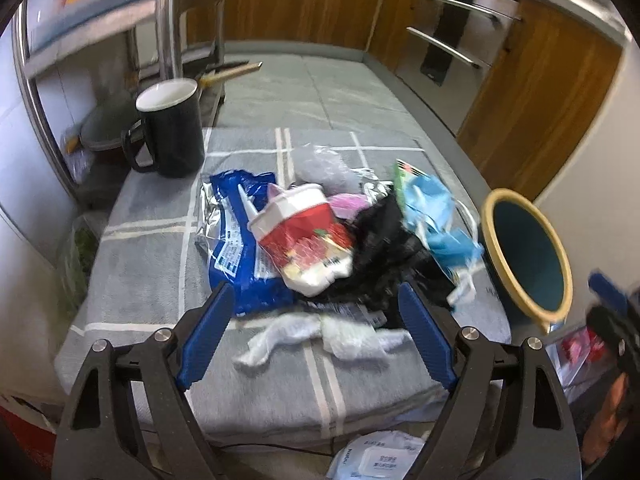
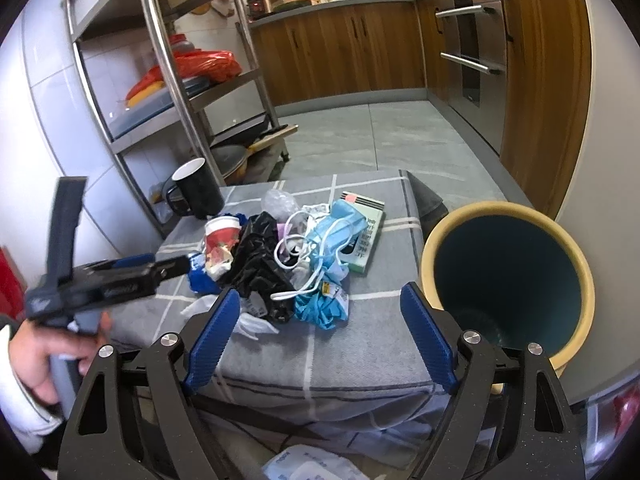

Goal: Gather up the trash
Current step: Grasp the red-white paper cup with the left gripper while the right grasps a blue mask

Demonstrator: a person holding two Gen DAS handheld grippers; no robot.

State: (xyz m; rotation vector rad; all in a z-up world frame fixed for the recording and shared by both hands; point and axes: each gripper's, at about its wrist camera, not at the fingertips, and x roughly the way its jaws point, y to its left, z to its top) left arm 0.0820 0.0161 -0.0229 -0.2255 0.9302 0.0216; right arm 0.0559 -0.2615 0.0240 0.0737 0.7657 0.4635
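Grey cloth [image 1: 160, 248]: both grippers [image 1: 316, 308] [image 2: 320, 312] wide open, seemingly empty, over trash pile [image 1: 320, 232].

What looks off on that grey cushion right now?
The red paper cup lies tipped on its side and crushed amid the trash pile. The mug stands upright beside it and is the one thing that does not look like trash. The bin is tilted toward the cushion.

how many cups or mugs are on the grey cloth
2. A black mug stands upright at the cloth's far left corner. A crushed red-and-white paper cup lies on its side in the trash pile, on the blue wrapper. The pile may hide more.
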